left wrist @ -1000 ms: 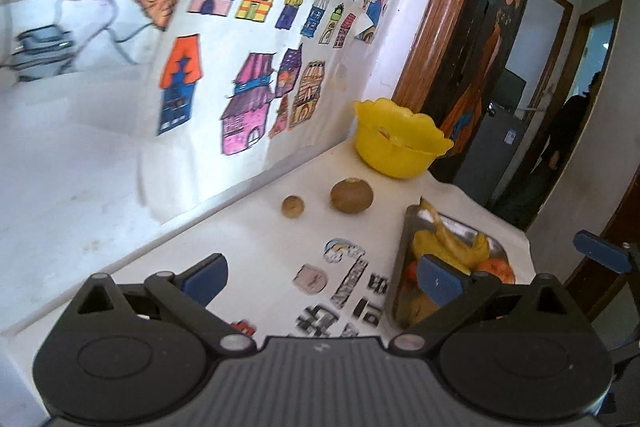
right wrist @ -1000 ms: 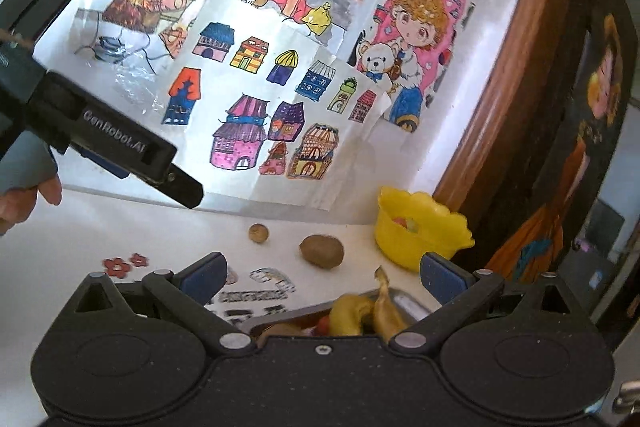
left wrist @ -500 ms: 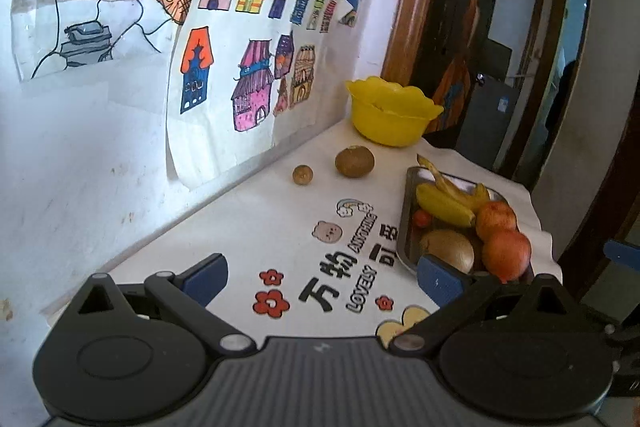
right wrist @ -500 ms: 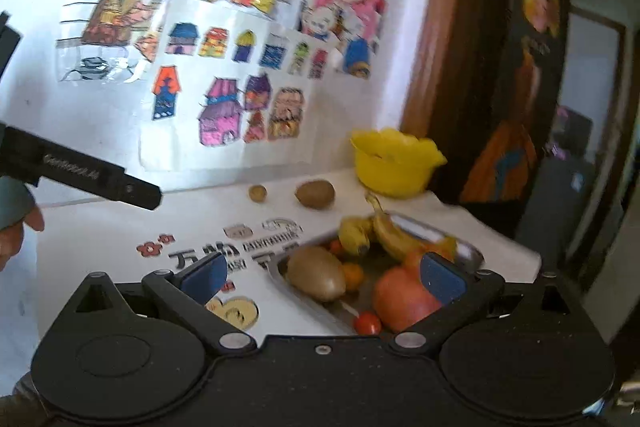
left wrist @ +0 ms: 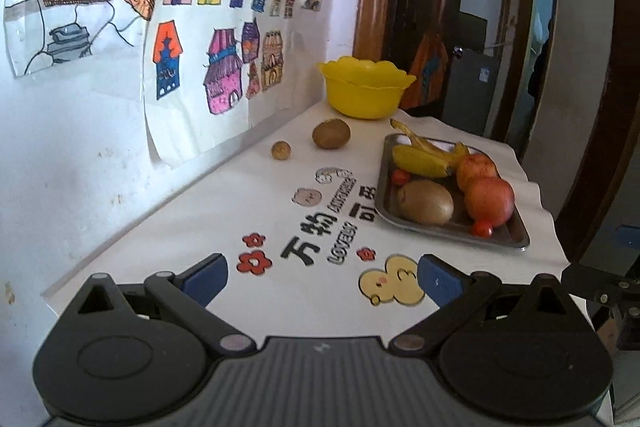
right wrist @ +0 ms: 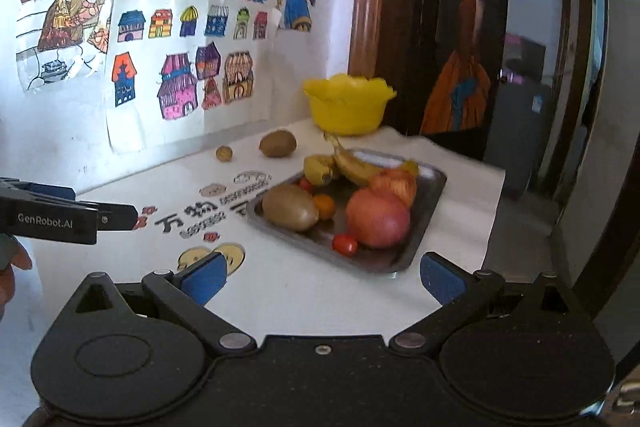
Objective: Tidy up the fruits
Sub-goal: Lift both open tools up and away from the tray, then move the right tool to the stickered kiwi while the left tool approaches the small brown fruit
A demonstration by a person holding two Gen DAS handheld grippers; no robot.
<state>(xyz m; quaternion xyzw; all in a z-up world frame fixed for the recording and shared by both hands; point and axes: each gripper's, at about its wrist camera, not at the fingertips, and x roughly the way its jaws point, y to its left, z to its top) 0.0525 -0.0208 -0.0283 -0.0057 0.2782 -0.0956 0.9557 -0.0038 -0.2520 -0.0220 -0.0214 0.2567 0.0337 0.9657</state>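
Little of the sorting appears to be done; most of the fruit is gathered on the metal tray (left wrist: 516,241), where a kiwi (left wrist: 426,202), two apples (left wrist: 489,201), bananas (left wrist: 424,159) and cherry tomatoes (left wrist: 482,227) are seen, with a small orange fruit (right wrist: 324,206) visible in the right wrist view. Two pieces are left loose on the white printed cloth (left wrist: 280,211) near the wall: a second kiwi (left wrist: 331,133) and a small brown round fruit (left wrist: 281,150), set just beside each other and well apart from the tray. The yellow bowl (left wrist: 366,89) is placed at the far end of the table, beyond the tray; whether anything lies inside it cannot be told from these angles. It is judged that the loose pieces, and perhaps the tray's contents, remain to be sorted, though the intended destination is not shown.

The left gripper (left wrist: 322,281) is held low over the near end of the cloth, aimed along the table; its fingers are spread wide and nothing is held between them. The right gripper (right wrist: 322,281) is held near the tray's front corner, pointed at the fruit; its fingers are likewise parted and empty. In the right wrist view the left gripper is seen from the side, level above the cloth, with part of a hand (right wrist: 12,267) at its handle.
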